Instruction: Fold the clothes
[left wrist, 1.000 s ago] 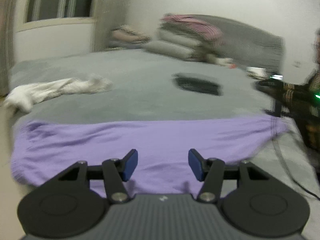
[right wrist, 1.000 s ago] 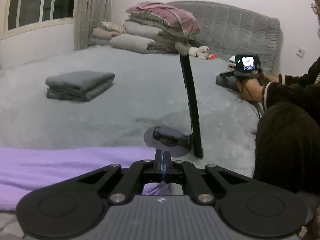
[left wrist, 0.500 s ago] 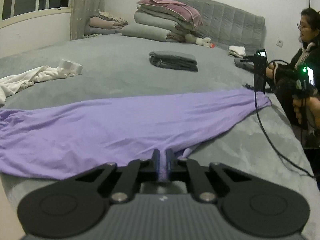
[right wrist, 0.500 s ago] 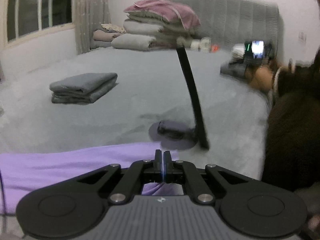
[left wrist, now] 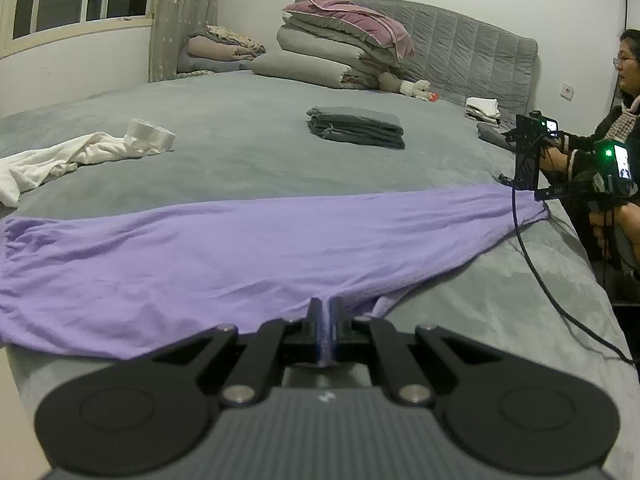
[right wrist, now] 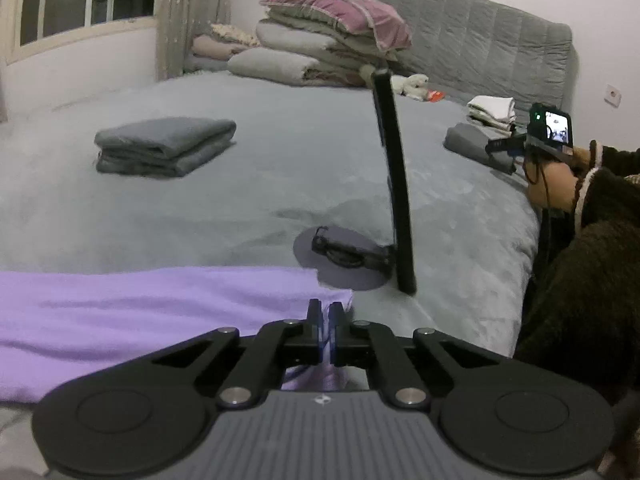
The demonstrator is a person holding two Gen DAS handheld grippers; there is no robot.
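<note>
A purple garment [left wrist: 240, 248] lies spread flat along the near edge of the grey bed [left wrist: 248, 152]. My left gripper [left wrist: 325, 312] is shut on its near hem, and the cloth puckers up between the pads. In the right wrist view the same garment [right wrist: 140, 308] fills the lower left. My right gripper [right wrist: 327, 314] pinches its right corner, its jaws closing with purple cloth between them. From the left wrist view, that right gripper [left wrist: 538, 196] shows far right at the garment's tip, with a hand behind it.
A folded grey stack [left wrist: 356, 132] sits mid-bed, with a white garment [left wrist: 60, 160] and paper rolls [left wrist: 148, 136] to the left. A black stand [right wrist: 394, 184] on a round base rises just past the purple corner. A cable [left wrist: 532, 264] trails over the bed's right side, where a person [left wrist: 624, 80] sits.
My left gripper was open above the purple hem a second ago and has since shut on it. My right gripper still pinches the corner and has barely moved.
</note>
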